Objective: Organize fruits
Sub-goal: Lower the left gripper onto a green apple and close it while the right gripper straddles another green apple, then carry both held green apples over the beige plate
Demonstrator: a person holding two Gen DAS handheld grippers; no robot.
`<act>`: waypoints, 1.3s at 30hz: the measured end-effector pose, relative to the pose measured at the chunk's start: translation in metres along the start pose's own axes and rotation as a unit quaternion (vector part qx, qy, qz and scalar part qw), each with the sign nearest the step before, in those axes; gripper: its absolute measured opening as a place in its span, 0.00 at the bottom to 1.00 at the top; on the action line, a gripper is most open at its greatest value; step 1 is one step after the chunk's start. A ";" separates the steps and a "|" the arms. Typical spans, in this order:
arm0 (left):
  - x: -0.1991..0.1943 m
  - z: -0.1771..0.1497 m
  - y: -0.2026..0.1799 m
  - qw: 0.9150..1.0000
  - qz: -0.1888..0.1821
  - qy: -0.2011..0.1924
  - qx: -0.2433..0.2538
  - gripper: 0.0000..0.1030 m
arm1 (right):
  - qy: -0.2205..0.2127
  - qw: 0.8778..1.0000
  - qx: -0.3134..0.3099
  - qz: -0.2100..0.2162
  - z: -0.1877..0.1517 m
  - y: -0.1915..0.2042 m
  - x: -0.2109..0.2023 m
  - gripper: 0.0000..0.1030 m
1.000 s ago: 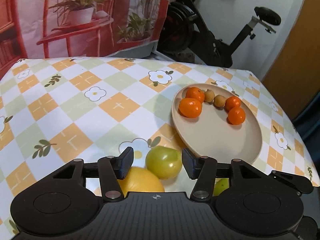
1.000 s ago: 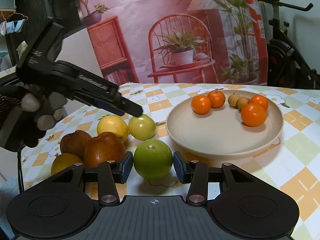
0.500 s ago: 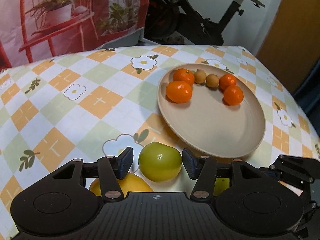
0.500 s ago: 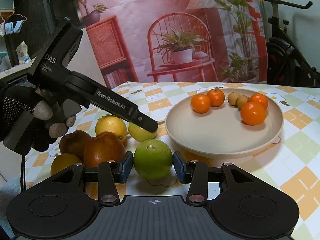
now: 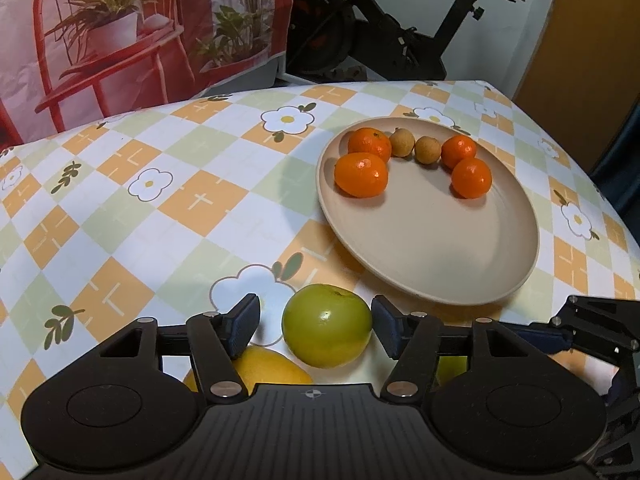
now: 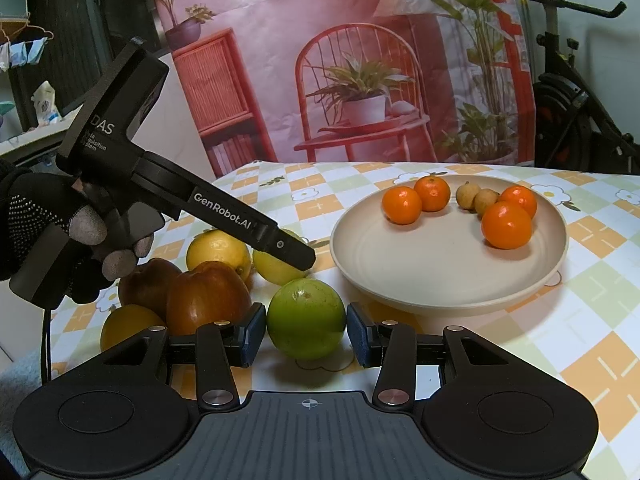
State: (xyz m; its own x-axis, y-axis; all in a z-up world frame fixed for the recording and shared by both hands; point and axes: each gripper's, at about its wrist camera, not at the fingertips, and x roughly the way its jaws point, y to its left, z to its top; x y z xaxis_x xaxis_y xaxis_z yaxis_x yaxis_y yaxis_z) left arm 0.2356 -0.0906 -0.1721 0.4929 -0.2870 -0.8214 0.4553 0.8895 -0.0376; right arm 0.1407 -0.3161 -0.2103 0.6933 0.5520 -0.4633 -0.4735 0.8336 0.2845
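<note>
Since the earlier frame the left gripper (image 5: 316, 320) has tipped down over the fruit pile and its jaws have just been opening; they now stand fairly wide around a pale green fruit (image 5: 327, 325), with a clear gap on the left side and the right pad right at the skin, though contact cannot be told. A lemon (image 5: 272, 366) lies at about seven o'clock from that fruit, partly under the left finger. In the right wrist view, a gloved hand (image 6: 52, 236) at nine o'clock grips the left gripper's handle, and its fingers reach down to the pale green fruit (image 6: 276, 270). Two dark red apples (image 6: 188, 296) sit at eight o'clock, with a yellow fruit (image 6: 128, 326) beside them. The right gripper (image 6: 306, 330) has not moved; its jaws stand narrow on either side of a darker green fruit (image 6: 306, 318), the pads at its sides on the checked tablecloth (image 6: 600, 320). A beige plate (image 6: 420, 272) at two o'clock holds four tangerines (image 6: 506, 226) and two small brown fruits (image 6: 476, 196).
</note>
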 end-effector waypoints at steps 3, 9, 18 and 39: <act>-0.001 -0.001 -0.001 1.000 0.003 0.004 0.015 0.62 | 0.001 1.000 0.001 0.000 0.000 0.000 0.001 0.40; -0.001 -0.003 -0.001 0.999 0.005 0.005 0.031 0.62 | 0.002 1.000 0.001 0.000 -0.002 -0.001 0.001 0.40; 0.001 -0.006 -0.008 0.998 0.033 0.009 0.061 0.60 | 0.002 1.000 0.001 0.000 -0.002 -0.001 0.002 0.40; -0.017 -0.008 -0.009 0.999 0.024 -0.032 0.037 0.49 | 0.007 1.000 0.001 -0.009 -0.001 -0.002 0.005 0.40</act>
State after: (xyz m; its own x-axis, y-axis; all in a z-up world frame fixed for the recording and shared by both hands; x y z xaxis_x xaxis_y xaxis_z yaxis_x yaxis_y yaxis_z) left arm 0.2172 -0.0904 -0.1623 0.5603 -0.2690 -0.7834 0.4829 0.8745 0.0451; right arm 0.1444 -0.3151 -0.2142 0.6945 0.5360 -0.4800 -0.4590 0.8438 0.2781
